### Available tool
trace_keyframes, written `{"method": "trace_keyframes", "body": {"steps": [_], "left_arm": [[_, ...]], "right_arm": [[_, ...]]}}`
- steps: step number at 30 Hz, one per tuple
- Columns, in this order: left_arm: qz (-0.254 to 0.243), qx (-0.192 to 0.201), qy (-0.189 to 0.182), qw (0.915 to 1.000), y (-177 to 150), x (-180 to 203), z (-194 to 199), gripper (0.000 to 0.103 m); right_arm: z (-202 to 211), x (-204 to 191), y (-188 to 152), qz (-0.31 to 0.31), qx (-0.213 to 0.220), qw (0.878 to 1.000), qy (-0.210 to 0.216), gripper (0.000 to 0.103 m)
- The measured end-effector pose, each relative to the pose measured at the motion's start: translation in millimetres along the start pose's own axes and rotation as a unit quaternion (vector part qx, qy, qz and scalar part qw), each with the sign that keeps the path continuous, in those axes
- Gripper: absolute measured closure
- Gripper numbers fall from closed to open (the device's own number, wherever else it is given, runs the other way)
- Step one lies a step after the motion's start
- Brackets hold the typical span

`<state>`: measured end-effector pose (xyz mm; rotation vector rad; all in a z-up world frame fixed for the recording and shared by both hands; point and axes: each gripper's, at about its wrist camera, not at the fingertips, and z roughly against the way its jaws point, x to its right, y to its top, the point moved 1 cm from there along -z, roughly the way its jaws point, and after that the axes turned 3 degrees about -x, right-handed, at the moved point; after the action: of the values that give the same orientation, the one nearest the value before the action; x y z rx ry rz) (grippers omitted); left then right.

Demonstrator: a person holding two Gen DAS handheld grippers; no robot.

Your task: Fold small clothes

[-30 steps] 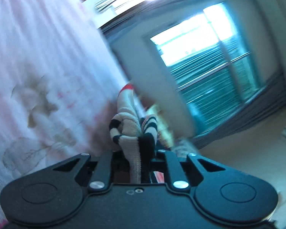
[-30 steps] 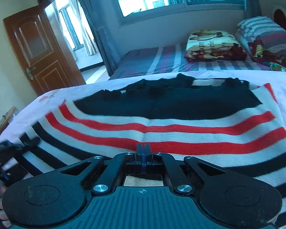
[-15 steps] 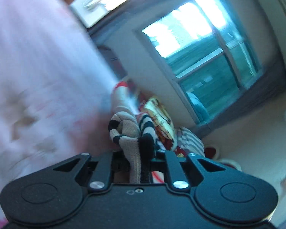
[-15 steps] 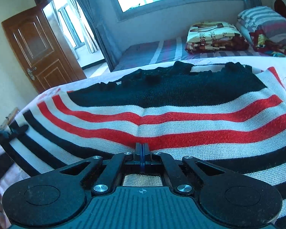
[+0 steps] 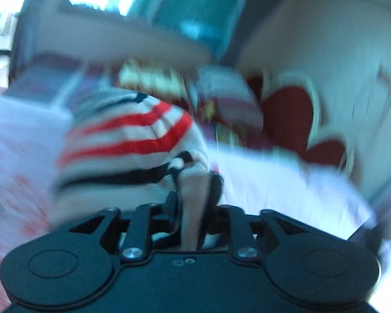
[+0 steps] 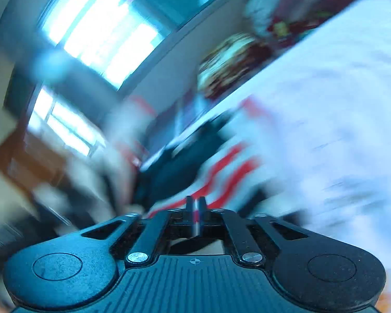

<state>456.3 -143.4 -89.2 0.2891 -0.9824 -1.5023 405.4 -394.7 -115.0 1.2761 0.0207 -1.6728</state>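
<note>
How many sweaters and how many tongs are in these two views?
Striped sweater: 1
Tongs: 2, left tongs and right tongs; both have just been opening, with sweater cloth between the left jaws and the right gap too blurred to tell
Total: 3

Both grippers, the left gripper (image 5: 195, 195) and the right gripper (image 6: 195, 206), are made of black plastic with silver screws behind the fingers.

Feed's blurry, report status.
Left gripper opening slightly, striped sweater bunched between fingers. Right gripper just opening, narrow gap, nothing clearly between. Heavy blur; no obstruction seen.
</note>
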Motion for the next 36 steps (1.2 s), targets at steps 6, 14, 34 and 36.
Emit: {"method": "trace_keyframes", "body": {"steps": [6, 14, 34, 36], "left_arm": [[-0.045, -0.019, -0.041, 0.9979, -44.2, 28.8, -0.4, 0.049], [0.081, 0.068, 0.046, 0.9934, -34.8, -70.5, 58.6, 0.037], [0.132, 0.028, 0.003, 0.9908, -15.8, -144.1, 12.9, 0.031], [0.129, 0.029, -0.001, 0.9912, -15.5, -142.3, 13.1, 0.034]], "right_arm": [[61.4, 44.2, 46.4, -0.034, 0.025, 0.999, 0.012, 0.028], [29.8, 22.8, 21.3, -0.057, -0.082, 0.991, 0.090, 0.028], [-75.8, -49.2, -2.0, 0.160, -0.140, 0.977, -0.012, 0.077], [-70.4, -56.8, -5.5, 0.192, -0.123, 0.974, -0.018, 0.081]]}}
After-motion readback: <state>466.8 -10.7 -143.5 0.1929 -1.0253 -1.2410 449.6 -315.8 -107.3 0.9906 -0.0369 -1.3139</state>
